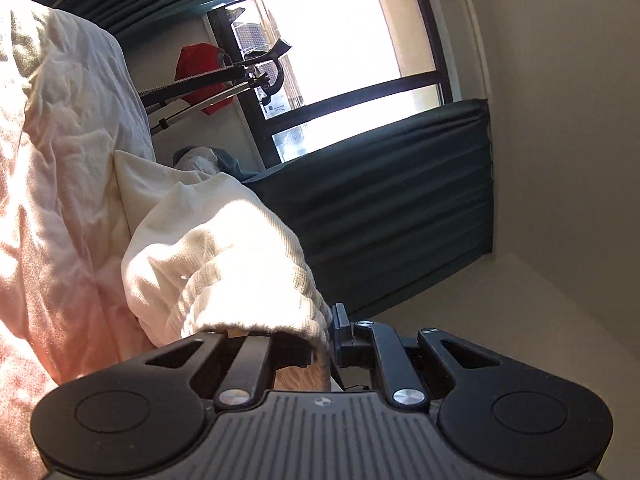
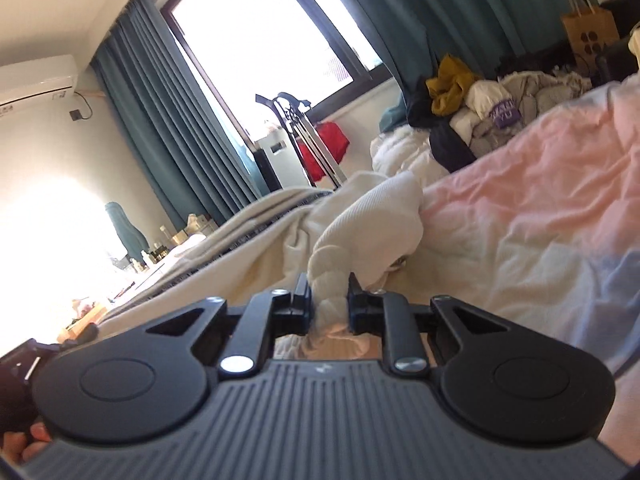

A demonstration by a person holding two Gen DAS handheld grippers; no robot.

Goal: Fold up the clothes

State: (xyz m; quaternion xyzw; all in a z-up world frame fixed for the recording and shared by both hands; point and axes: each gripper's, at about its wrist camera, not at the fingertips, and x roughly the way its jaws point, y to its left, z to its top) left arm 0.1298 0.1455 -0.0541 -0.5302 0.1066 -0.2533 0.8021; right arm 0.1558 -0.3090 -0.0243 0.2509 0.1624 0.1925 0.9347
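Your left gripper (image 1: 320,336) is clamped on the ribbed hem of the white knit garment (image 1: 208,248); your right gripper (image 2: 329,300) pinches a bunched, rope-like edge of the same garment (image 2: 360,224), which lies over the pink bedsheet (image 2: 520,216). Risk: the right hold takes gathered folds, so a lift may drag crooked or slip; the left bite sits at the extreme edge. Containers: one brown paper bag (image 2: 590,34) behind the clothes pile (image 2: 480,100); contents not visible.
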